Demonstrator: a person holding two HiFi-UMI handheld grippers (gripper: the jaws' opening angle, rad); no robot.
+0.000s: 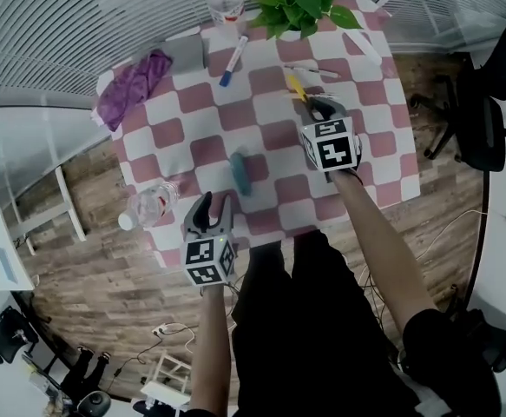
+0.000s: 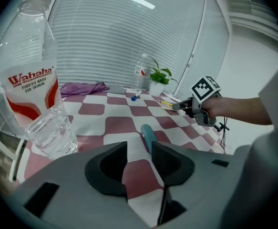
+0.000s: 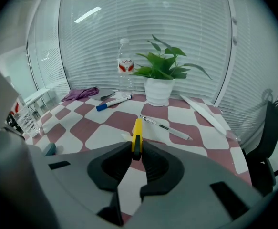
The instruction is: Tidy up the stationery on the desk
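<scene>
My right gripper [image 3: 135,152] is pinching only the near tip of the yellow utility knife [image 3: 137,130] on the checked tablecloth [image 3: 100,133], so I reckon it could swivel or slip out on the lift. A white pen [image 3: 166,127] lies just beside it and could get dragged along. The left gripper [image 2: 139,149] hangs slack and empty, with a teal marker [image 2: 147,135] ahead and a water bottle [image 2: 38,94] crowding its left.

We wear black: a short sleeve [image 1: 439,328] and dark clothing [image 1: 309,320] below. Our left gripper [image 1: 211,211] and right gripper [image 1: 315,104] share one build, a smooth grey shell with rectangular slots [image 2: 42,199] and curved black pads [image 2: 108,168]. Each carries a white cube printed with black square markers, the left cube [image 1: 207,263] and the right cube [image 1: 331,144].
</scene>
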